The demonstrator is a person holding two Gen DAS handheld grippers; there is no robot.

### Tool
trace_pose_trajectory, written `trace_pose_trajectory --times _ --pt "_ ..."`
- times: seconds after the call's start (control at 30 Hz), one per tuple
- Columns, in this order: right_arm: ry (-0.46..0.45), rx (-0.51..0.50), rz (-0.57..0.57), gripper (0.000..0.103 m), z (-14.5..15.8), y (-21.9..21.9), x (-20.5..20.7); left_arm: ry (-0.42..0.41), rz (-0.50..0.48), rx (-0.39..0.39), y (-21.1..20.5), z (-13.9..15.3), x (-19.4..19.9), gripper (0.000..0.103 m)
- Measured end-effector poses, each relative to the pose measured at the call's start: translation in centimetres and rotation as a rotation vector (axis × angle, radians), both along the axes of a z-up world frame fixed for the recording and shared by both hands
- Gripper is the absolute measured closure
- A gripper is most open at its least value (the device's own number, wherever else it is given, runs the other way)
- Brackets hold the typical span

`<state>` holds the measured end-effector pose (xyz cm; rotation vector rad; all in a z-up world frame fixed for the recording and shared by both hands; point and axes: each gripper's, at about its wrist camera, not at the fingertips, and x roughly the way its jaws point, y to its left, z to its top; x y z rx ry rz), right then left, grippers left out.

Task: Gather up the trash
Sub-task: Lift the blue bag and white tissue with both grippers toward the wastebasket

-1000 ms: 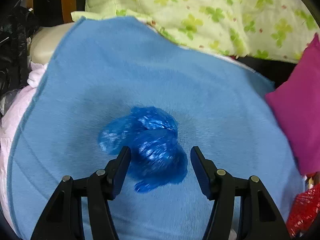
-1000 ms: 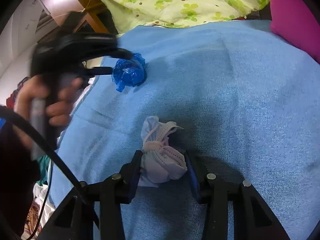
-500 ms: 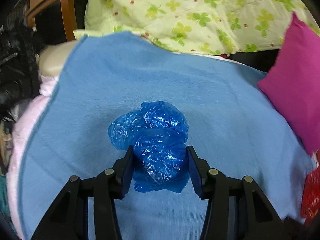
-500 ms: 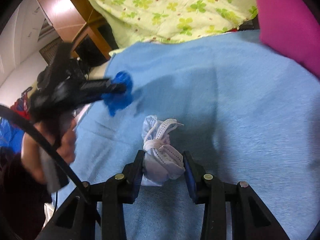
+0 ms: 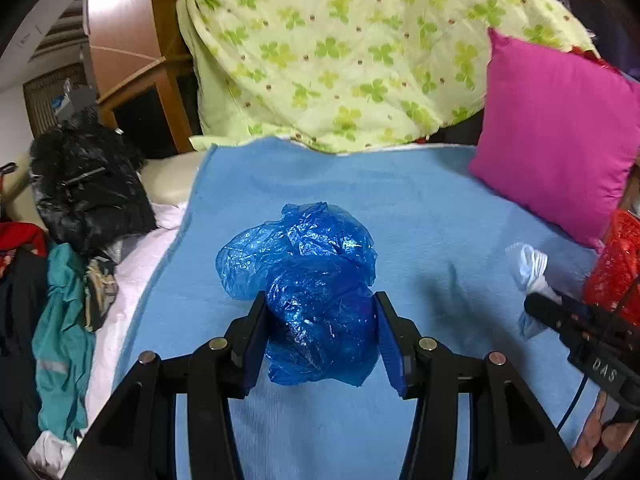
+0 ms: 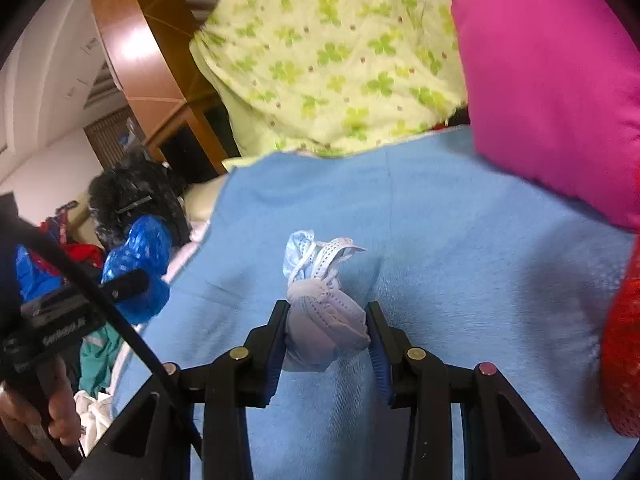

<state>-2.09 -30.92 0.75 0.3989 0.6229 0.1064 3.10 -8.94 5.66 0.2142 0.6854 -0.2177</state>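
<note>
My left gripper (image 5: 320, 320) is shut on a crumpled blue plastic bag (image 5: 316, 280) and holds it above the blue blanket (image 5: 420, 208). In the right wrist view the same blue plastic bag (image 6: 140, 268) shows at the left, clamped in the left gripper that a hand holds. My right gripper (image 6: 326, 324) is shut on a balled-up white face mask (image 6: 324, 320), its straps sticking up, lifted off the blue blanket (image 6: 460, 260). The white face mask (image 5: 528, 272) also shows at the right edge of the left wrist view.
A green clover-print quilt (image 5: 360, 52) is heaped at the back. A magenta pillow (image 5: 556, 140) leans at the right, with a red mesh item (image 6: 624, 340) below it. A black jacket (image 5: 84, 192) and other clothes (image 5: 64, 320) lie along the left.
The left gripper closed on the blue bag and lifted it off the blanket. The right gripper, holding the mask throughout, also rose and pulled back; more of the room shows.
</note>
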Motion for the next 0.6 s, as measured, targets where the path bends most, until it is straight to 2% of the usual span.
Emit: trace_pose_trajectory --times 0.1,0.3,0.6 --pt "-0.041 0.007 -0.021 0.063 1.2 -0.9 -3.0 -0.023 0.0 -0.006 0.0 1.1 -2.6 0.051" --pt "-0.072 0.037 -0.029 0.063 1.8 -2.0 -7.1 -0.053 0.009 -0.034 0.0 2.4 -5.5 0.051" --pt "-0.083 0.056 -0.028 0.063 2.0 -2.6 -9.9 -0.043 0.013 -0.051 -0.2 2.7 -8.0 0.051"
